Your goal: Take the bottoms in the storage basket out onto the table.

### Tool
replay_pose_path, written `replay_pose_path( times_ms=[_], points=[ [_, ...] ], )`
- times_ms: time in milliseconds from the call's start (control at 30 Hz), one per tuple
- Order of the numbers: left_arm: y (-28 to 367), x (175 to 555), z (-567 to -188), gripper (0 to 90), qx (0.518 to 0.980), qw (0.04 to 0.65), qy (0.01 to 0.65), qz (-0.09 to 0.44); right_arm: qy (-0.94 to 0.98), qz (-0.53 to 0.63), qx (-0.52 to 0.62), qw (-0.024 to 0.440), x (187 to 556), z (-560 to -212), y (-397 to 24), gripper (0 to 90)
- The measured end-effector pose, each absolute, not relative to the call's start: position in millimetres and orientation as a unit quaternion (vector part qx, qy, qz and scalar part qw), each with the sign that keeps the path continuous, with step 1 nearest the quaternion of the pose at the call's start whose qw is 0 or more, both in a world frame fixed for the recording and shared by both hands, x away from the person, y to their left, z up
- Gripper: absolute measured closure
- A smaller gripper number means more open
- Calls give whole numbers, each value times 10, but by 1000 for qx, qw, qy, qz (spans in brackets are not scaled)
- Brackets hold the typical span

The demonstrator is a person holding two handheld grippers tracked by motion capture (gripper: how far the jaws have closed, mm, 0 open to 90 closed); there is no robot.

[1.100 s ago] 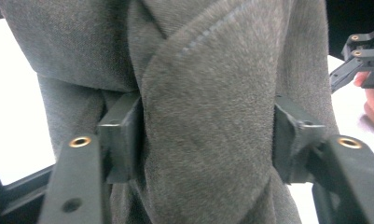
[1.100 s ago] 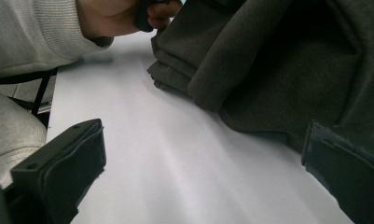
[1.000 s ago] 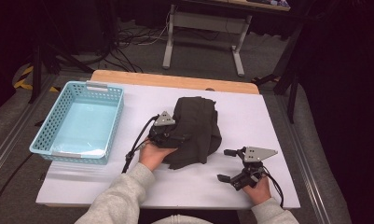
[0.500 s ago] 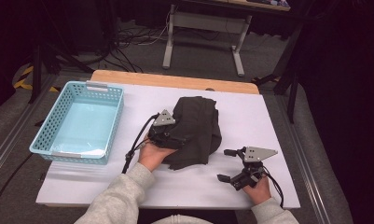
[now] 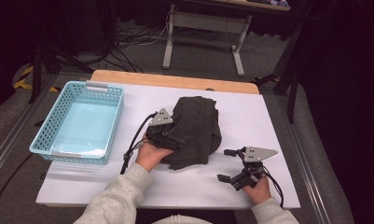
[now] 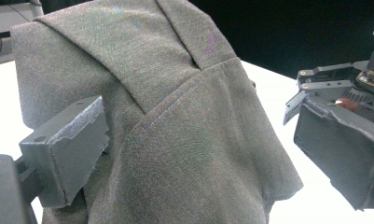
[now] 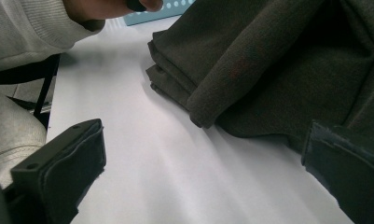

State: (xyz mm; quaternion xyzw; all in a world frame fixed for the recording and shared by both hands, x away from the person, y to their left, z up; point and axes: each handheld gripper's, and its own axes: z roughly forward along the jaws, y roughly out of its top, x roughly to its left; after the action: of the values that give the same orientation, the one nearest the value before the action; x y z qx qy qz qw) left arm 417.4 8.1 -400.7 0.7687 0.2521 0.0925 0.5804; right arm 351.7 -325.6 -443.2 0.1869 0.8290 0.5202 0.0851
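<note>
Left gripper astride folded cloth, right gripper idle beside it.

Dark grey folded fabric garment [image 5: 196, 130] lies mid-table on the white tabletop [image 5: 268, 116], right of the light blue plastic basket [image 5: 51, 135]. Left gripper [image 5: 168, 135]: jaws have just been opening, cloth between them, pads clear. Right gripper [image 5: 227, 164] spread, nothing held, resting near the cloth's right edge.

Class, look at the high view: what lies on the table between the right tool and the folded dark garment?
Nothing: bare white table separates the right tool from the dark garment, in the high view and the right gripper view.
</note>
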Motion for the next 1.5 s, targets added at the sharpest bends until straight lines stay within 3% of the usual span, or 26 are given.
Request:
replay_pose_path(
  times_ms=[767, 1500],
  points=[
    [223, 3971, -3795, 0, 786, 567, 213, 125, 830, 519, 187, 84, 3518, -4434, -3252, 7],
    [625, 3755, -3728, 2, 798, 549, 209, 135, 829, 519, 188, 84, 3524, -4437, -3253, 7]
  ],
)
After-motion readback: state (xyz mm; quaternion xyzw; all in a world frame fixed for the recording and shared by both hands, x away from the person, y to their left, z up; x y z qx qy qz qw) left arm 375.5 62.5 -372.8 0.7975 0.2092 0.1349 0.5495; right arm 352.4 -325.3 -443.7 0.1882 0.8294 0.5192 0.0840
